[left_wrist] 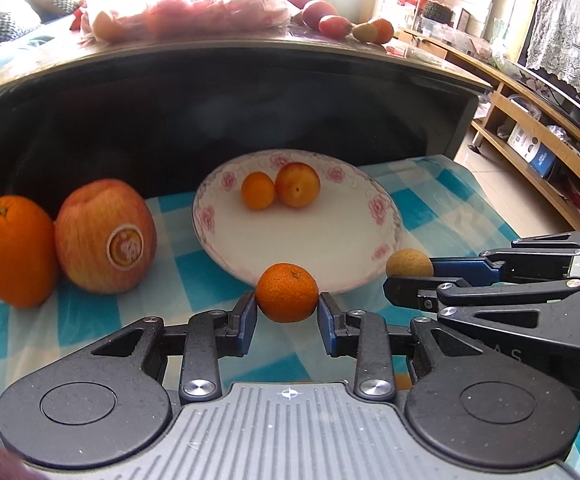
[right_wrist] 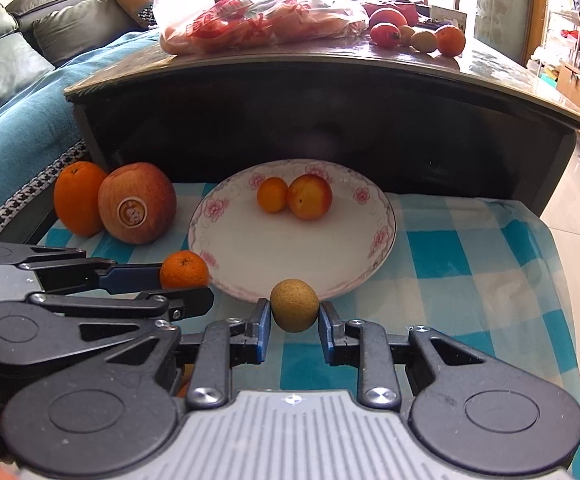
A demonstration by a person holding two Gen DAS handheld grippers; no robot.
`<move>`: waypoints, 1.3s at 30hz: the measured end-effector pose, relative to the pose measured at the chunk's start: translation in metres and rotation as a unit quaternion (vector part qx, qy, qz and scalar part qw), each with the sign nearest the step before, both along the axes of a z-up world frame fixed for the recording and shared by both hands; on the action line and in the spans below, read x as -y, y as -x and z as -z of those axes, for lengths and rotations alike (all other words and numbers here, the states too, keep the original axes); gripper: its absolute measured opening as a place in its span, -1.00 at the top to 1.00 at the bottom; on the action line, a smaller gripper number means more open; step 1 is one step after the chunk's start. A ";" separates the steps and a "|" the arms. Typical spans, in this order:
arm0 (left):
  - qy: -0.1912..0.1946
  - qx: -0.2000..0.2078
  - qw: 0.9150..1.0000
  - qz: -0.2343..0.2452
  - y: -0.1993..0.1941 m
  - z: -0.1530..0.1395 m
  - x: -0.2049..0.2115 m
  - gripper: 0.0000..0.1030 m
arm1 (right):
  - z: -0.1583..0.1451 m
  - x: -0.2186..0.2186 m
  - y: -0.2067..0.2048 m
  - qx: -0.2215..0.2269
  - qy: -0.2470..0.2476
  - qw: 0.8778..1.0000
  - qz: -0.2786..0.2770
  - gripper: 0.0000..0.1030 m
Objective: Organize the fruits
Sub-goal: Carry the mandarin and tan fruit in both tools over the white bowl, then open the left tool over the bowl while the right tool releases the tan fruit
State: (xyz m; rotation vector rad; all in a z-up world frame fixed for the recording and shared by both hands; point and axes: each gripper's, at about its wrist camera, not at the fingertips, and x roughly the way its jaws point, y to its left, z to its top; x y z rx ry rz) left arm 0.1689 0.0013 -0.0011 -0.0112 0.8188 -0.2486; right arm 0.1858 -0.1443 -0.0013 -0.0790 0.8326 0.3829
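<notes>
My left gripper (left_wrist: 287, 308) is shut on a small mandarin (left_wrist: 287, 293), just in front of the near rim of the white flowered plate (left_wrist: 298, 252). My right gripper (right_wrist: 294, 318) is shut on a small brown-green fruit (right_wrist: 294, 305), also at the plate's (right_wrist: 290, 256) near rim. Each gripper shows in the other's view: the right gripper (left_wrist: 408, 276) with its brown fruit (left_wrist: 409, 263), the left gripper (right_wrist: 186, 280) with the mandarin (right_wrist: 184, 269). On the plate lie a small orange fruit (left_wrist: 258, 191) and a reddish-orange fruit (left_wrist: 298, 184).
A large orange (left_wrist: 14, 250) and a stickered apple (left_wrist: 105, 236) stand left of the plate on the blue checked cloth (left_wrist: 442, 208). Behind rises a dark table (left_wrist: 226, 92) with a bag of fruit (right_wrist: 258, 20) and loose fruits (right_wrist: 418, 36). Shelves (left_wrist: 538, 148) stand at the right.
</notes>
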 end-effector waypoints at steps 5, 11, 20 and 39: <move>-0.004 0.000 1.000 -0.002 -0.014 0.004 0.003 0.23 | 0.005 0.000 -0.016 0.002 -0.001 1.000 0.000 0.43; -0.021 0.006 1.000 -0.006 -0.024 0.009 0.003 0.23 | 0.015 -0.002 -0.032 -0.001 -0.009 1.000 -0.002 0.43; -0.028 0.011 1.000 -0.005 -0.032 0.010 0.008 0.25 | 0.019 0.001 -0.040 -0.002 -0.016 1.000 0.006 0.42; -0.037 0.015 0.999 -0.009 -0.019 0.003 0.004 -0.11 | 0.009 0.000 -0.033 0.021 -0.003 1.000 0.011 0.41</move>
